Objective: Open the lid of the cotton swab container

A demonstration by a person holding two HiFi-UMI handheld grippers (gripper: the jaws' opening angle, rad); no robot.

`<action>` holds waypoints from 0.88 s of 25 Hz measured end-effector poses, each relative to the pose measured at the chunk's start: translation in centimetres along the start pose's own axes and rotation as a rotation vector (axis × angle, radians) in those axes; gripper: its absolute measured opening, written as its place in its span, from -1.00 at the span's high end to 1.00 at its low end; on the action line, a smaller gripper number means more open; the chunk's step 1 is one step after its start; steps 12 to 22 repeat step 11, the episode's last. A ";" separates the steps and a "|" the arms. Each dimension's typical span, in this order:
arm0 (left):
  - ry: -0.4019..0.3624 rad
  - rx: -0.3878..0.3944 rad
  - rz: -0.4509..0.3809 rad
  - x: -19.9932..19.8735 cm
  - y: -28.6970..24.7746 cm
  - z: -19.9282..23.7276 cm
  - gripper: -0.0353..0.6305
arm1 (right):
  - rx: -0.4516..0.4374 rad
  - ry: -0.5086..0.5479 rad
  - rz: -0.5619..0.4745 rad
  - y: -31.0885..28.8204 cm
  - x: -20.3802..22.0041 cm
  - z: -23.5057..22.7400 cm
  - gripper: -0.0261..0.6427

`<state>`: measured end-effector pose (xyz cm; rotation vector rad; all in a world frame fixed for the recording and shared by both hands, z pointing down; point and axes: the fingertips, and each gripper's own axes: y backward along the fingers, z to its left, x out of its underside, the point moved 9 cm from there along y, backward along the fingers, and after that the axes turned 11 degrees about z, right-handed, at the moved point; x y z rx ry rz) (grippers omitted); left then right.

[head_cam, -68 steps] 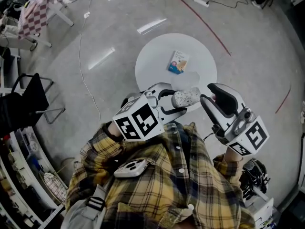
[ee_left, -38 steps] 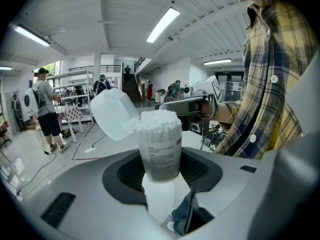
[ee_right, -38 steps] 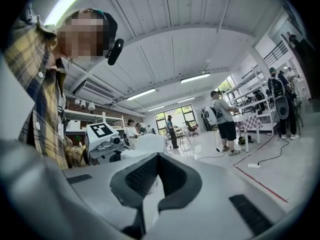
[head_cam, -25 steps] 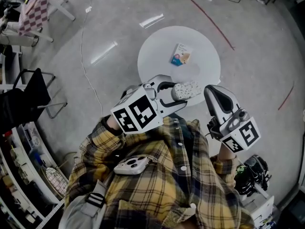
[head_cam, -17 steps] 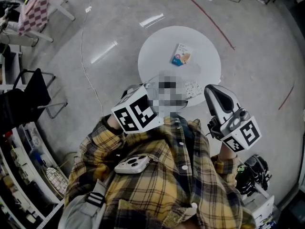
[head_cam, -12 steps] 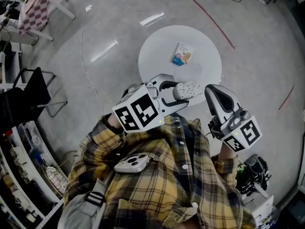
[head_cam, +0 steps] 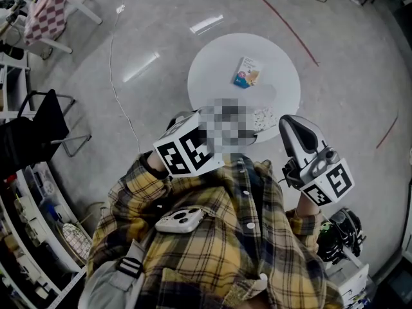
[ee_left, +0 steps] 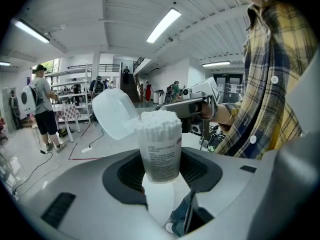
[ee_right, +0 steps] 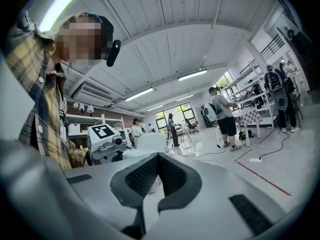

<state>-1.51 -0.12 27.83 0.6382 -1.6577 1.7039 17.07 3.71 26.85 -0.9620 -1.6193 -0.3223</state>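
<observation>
My left gripper [ee_left: 160,176] is shut on a clear cotton swab container [ee_left: 160,149] and holds it upright. The container is packed with white swabs, and its white lid [ee_left: 114,120] is flipped back to the left, open. In the head view a mosaic patch covers the left jaws. Only the marker cube [head_cam: 188,152] and one end of the container [head_cam: 262,117] show. My right gripper [head_cam: 291,125] hangs a little to the container's right, shut with nothing in it. It also appears behind the swabs, right gripper [ee_left: 192,103].
A round white table [head_cam: 212,76] stands ahead with a small printed pack [head_cam: 245,71] on it. A black chair [head_cam: 45,127] is at the left and shelves fill the lower left. A red line [head_cam: 283,24] and a cable [head_cam: 112,76] cross the floor. People stand in the background.
Almost nothing has changed. Both grippers keep their places and the head view has drifted slightly. The container stays in the left jaws.
</observation>
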 end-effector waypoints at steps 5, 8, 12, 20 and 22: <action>-0.001 0.002 0.006 0.1 0.1 -0.2 0.27 | 0.002 -0.001 -0.001 0.2 0.1 0.2 0.88; -0.002 0.002 0.003 0.1 0.0 -0.2 0.27 | -0.001 -0.002 0.002 0.0 0.1 0.2 0.88; 0.000 0.006 0.005 0.1 0.0 -0.2 0.27 | -0.007 0.000 0.007 0.0 0.1 0.2 0.87; 0.000 0.006 0.005 0.1 0.0 -0.2 0.27 | -0.007 0.000 0.007 0.0 0.1 0.2 0.87; 0.000 0.006 0.005 0.1 0.0 -0.2 0.27 | -0.007 0.000 0.007 0.0 0.1 0.2 0.87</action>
